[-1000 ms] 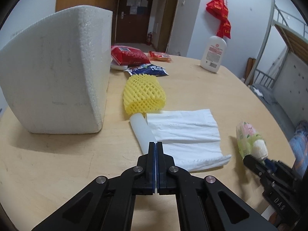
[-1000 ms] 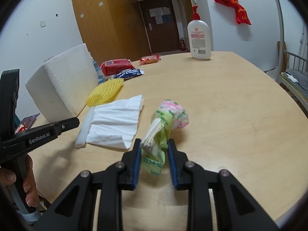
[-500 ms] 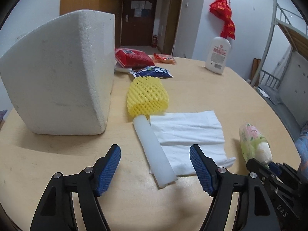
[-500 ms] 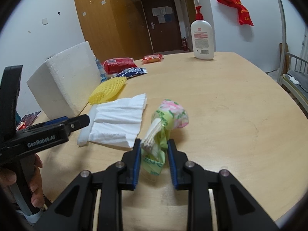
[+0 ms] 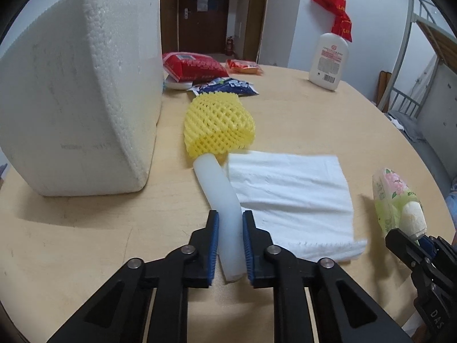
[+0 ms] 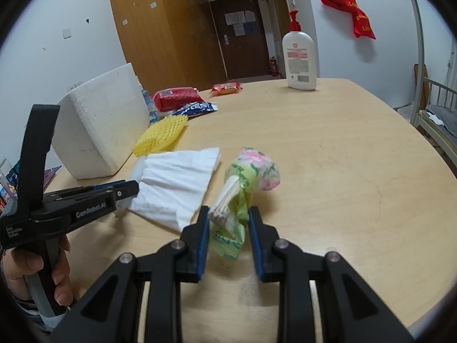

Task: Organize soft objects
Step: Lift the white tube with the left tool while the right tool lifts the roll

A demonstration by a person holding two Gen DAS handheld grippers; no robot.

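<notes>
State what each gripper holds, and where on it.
Left gripper, jaws closing, clamps the white foam strip near its near end; right gripper pinches the green floral tissue pack at its near end.

Two low wrist views, shared tabletop (image 5: 300, 120)

yellow mesh foam sleeve (image 5: 218, 124), white tissue (image 5: 288, 194), green floral packet (image 6: 251, 171), pale wooden table (image 6: 342, 157), white foam box (image 5: 77, 91).

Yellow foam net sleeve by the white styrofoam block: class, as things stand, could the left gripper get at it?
Probably not yet: the left gripper is closing on the white foam strip, which runs to the yellow foam net sleeve. Nothing else blocks the way ahead.
</notes>
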